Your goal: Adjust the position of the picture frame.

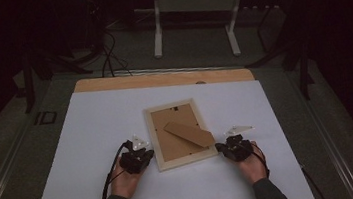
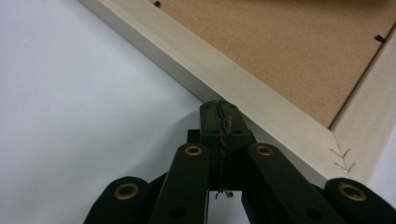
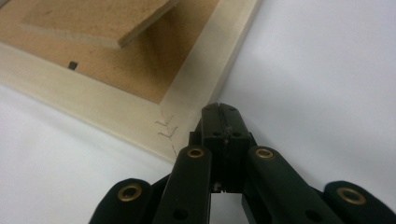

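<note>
Picture frame (image 1: pixel 177 134), pale wood, is seen lying face down at the centre of the high view on a white table cover (image 1: pixel 93 139), its brown backing board (image 2: pixel 289 51) up and its easel stand (image 1: pixel 189 133) slanting across the back. It is judged light, stiff and flat, with possibly breakable glass beneath, so it is best taken by the wooden rim near the stapled lower corners. The left gripper (image 1: pixel 146 154) is shown at the frame's lower left edge, jaws pressed together on nothing, tips at the rim. The right gripper (image 1: pixel 218 147) is placed beside the lower right corner, jaws likewise closed and empty.
</note>
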Motion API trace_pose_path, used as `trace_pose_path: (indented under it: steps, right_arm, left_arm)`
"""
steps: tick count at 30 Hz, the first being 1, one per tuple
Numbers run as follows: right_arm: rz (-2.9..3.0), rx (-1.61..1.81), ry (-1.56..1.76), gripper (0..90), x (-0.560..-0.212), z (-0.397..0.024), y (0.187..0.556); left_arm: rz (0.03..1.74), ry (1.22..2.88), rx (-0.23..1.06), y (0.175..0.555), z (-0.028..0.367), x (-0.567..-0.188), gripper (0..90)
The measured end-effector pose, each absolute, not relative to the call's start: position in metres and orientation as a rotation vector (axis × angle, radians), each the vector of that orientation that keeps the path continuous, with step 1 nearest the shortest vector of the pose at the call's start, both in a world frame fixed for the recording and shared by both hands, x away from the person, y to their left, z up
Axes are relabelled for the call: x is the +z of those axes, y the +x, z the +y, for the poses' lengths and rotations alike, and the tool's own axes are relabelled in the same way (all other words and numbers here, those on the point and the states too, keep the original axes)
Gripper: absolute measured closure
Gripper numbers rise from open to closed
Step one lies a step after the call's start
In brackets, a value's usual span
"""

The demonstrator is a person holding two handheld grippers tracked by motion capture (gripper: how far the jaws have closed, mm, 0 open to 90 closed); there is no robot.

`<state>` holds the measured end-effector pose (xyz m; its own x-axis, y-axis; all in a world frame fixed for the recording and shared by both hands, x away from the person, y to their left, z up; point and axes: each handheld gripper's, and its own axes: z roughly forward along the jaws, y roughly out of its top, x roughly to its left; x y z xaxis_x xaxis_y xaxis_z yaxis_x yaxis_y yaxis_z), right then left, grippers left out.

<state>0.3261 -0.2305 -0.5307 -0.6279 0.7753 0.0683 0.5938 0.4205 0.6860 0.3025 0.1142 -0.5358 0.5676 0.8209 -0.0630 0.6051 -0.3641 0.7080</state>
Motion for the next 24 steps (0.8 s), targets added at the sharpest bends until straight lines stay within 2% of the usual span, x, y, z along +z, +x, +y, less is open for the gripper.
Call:
trace_pose_path:
  steps: [5, 24]
  right_arm:
    - [2.447, 1.063, 1.161, 90.0, -0.533, -0.229, 0.317]
    - [2.505, 1.06, 1.085, 90.0, -0.532, -0.212, 0.303]
  left_arm:
    - [1.101, 2.124, 0.45, 0.295, 0.113, -0.527, 89.2]
    - [0.957, 2.17, 0.322, 0.258, 0.113, -0.519, 89.9]
